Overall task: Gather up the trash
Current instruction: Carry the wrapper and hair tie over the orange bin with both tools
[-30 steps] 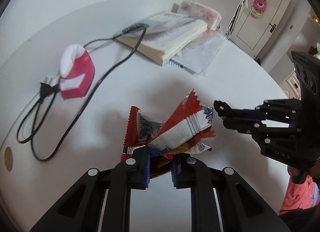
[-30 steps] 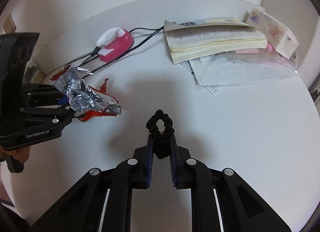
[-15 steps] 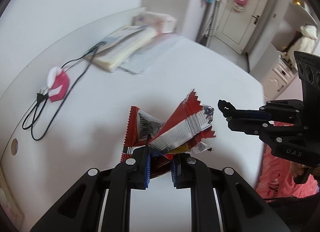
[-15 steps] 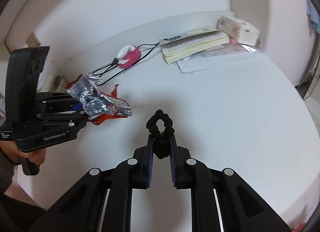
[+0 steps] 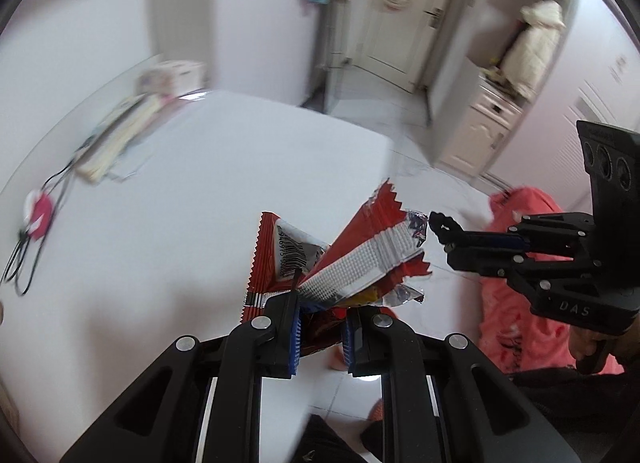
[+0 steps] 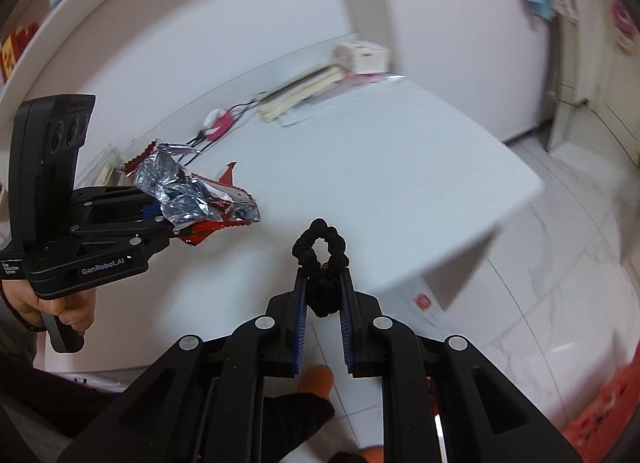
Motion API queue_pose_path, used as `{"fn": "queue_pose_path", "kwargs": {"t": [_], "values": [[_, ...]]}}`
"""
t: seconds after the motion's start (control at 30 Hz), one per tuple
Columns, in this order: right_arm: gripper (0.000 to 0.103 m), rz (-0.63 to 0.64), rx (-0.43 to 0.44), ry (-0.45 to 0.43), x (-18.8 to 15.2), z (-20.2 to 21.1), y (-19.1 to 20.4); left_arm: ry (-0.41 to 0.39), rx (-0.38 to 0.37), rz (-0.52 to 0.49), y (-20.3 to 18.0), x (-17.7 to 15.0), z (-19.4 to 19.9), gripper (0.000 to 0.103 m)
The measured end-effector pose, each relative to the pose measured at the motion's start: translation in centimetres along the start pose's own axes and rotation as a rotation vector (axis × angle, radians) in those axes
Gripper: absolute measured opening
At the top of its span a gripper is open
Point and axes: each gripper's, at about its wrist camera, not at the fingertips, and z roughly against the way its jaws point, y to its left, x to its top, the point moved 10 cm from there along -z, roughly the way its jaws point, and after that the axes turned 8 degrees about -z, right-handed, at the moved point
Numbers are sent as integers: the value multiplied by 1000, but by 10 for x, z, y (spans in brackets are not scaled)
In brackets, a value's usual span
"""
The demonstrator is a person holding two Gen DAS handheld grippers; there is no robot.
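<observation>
1. Left tool [image 5: 322, 337] — jaws narrow, clamped on a bunch of red-and-silver snack wrappers [image 5: 348, 259] that fan up and forward from the pads, held in the air clear of the worktop [image 5: 200, 191].
2. Wrappers' long axis runs from the left pads up toward the right tool's tips; the two nearly touch in the left wrist view.
3. Right tool [image 6: 323, 295] — jaws narrow, gripping a black scrunchie [image 6: 320, 251], its loop standing above the tips.
4. Both loads hang near the worktop's front edge and corner [image 6: 536, 183]; tiled floor [image 6: 560, 283] lies open to the right. No bin is in view, so the drop point cannot be told.
</observation>
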Motion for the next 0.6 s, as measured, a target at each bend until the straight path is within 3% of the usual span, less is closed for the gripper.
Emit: {"fn": "queue_pose_path", "kwargs": {"t": [0.33,0.6], "values": [[16,-199,-120,-90,-48,81,-91,23,-148,-225,-104,28,-36,18],[16,-320,-178,-87,-73,88,-133,70,-236,-328,-151,30,-67,18]]}}
